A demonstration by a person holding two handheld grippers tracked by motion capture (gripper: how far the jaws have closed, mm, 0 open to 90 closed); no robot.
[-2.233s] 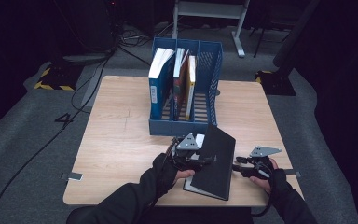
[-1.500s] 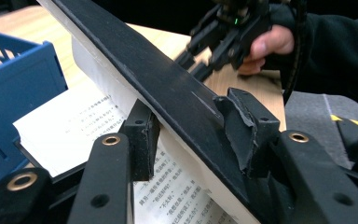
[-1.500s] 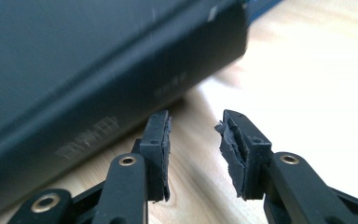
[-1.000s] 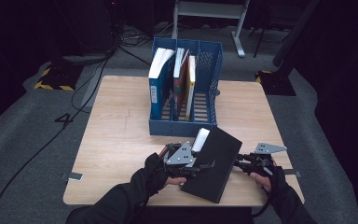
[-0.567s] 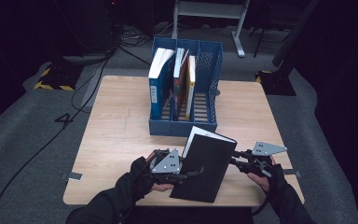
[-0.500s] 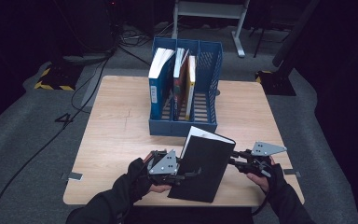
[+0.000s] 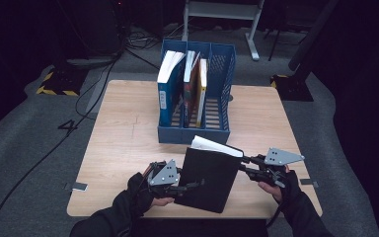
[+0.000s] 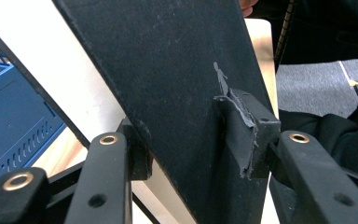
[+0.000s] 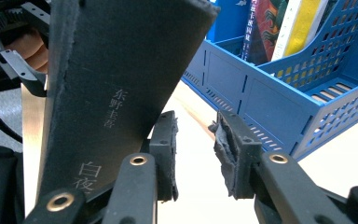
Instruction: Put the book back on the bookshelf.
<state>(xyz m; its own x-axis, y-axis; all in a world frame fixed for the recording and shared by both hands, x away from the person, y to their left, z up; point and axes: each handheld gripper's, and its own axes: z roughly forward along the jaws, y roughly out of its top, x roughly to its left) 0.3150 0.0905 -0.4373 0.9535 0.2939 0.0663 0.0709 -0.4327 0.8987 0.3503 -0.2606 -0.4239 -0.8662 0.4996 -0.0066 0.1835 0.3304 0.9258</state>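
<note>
A: Book [image 7: 208, 178] first: we have the black one tipped up on its lower edge near the table's [image 7: 123, 138] front edge, just in front of the blue file rack [image 7: 195, 134].

B: Who carries it?

A: Our left gripper [image 7: 190, 186]. Its jaws clamp the cover from both sides, one pad on each face, so the book can stand without sliding.

B: And the right gripper [image 7: 244, 164]?

A: It sits at the book's right edge. Its jaws have just been closing, yet the gap between them looks bare, and the spine lies against the outer side of one jaw. We judge it is steadying, not gripping.

B: Why upright?

A: Probably to match the three books [image 7: 193, 84] standing in the rack.
</note>
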